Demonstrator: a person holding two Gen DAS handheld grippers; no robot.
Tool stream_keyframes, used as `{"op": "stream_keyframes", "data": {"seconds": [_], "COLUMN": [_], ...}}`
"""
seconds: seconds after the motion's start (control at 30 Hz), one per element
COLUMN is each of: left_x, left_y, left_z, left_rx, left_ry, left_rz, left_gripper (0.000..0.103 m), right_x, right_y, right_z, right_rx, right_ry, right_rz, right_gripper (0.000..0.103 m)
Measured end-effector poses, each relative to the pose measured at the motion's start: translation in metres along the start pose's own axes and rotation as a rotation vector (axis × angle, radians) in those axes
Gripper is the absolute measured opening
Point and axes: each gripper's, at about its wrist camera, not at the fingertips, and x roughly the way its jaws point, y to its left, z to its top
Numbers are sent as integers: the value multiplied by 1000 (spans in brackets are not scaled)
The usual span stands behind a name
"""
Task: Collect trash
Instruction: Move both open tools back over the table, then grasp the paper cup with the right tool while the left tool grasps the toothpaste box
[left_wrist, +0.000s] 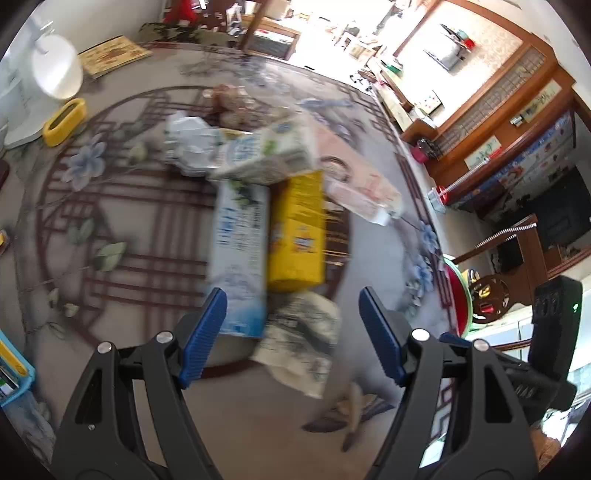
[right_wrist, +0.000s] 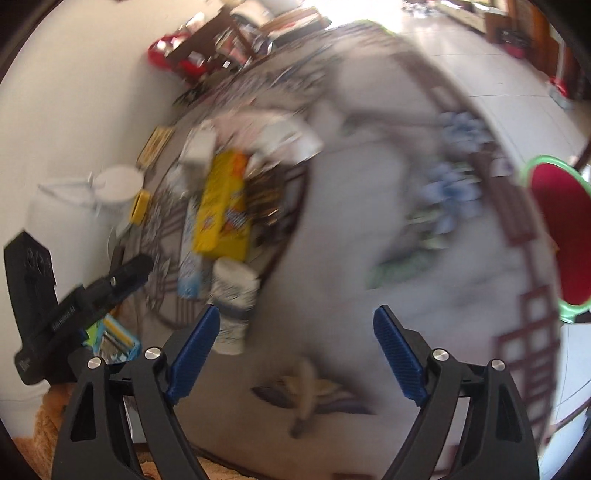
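Note:
A heap of trash lies on the round patterned table (left_wrist: 110, 192): a yellow carton (left_wrist: 297, 236), a blue-and-white milk carton (left_wrist: 240, 254), a white-green carton (left_wrist: 266, 155) across them, a pink package (left_wrist: 362, 192), crumpled white paper (left_wrist: 188, 140) and a crumpled printed wrapper (left_wrist: 303, 339). A banana peel (left_wrist: 351, 413) lies near the front edge. My left gripper (left_wrist: 291, 325) is open, just above the milk carton's and wrapper's near ends. My right gripper (right_wrist: 297, 336) is open and empty, above the banana peel (right_wrist: 306, 387); the yellow carton (right_wrist: 223, 206) and wrapper (right_wrist: 234, 295) show blurred to its left.
A white kettle (left_wrist: 55, 74), a yellow holder (left_wrist: 64, 122) and a flat patterned box (left_wrist: 114, 55) stand at the table's far left. A blue basket (left_wrist: 14, 369) sits at the near left. A red stool with a green rim (right_wrist: 557, 236) stands beside the table. The left gripper's body (right_wrist: 74, 291) shows in the right view.

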Motion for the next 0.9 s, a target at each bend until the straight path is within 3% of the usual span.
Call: {"op": "stream_keyframes", "data": {"seconds": [0.1,0.27,0.4,0.43,0.5,0.77,0.9], "left_x": [-4,-7,-1,3,9,57,79], "left_y": [21,44,62,66,68,59,49], "left_z": [3,5,4,4,6,15,23], "left_rx": [-16,-34,-68,-76,-71,-23,17], "left_ry": [0,3,21,30,42,100,113], "left_rz": [1,-6,-7,-10,-13,-12,23], "left_gripper": [71,71,71,71,71,71,71], "right_x": [30,75,91,92,94,66,64], "right_y": [23,35,46,48,50,49,53], "right_z": [4,11,15,15,14,-5,-11], "right_rx": [-35,11,-12,-21,-25,-44,-48], "right_ry": [42,119,123,129,139,93,90], "right_rz": [-1,5,-14,-22,-30,-76,-107], "right_gripper": [83,84,81,77,41,40,40]}}
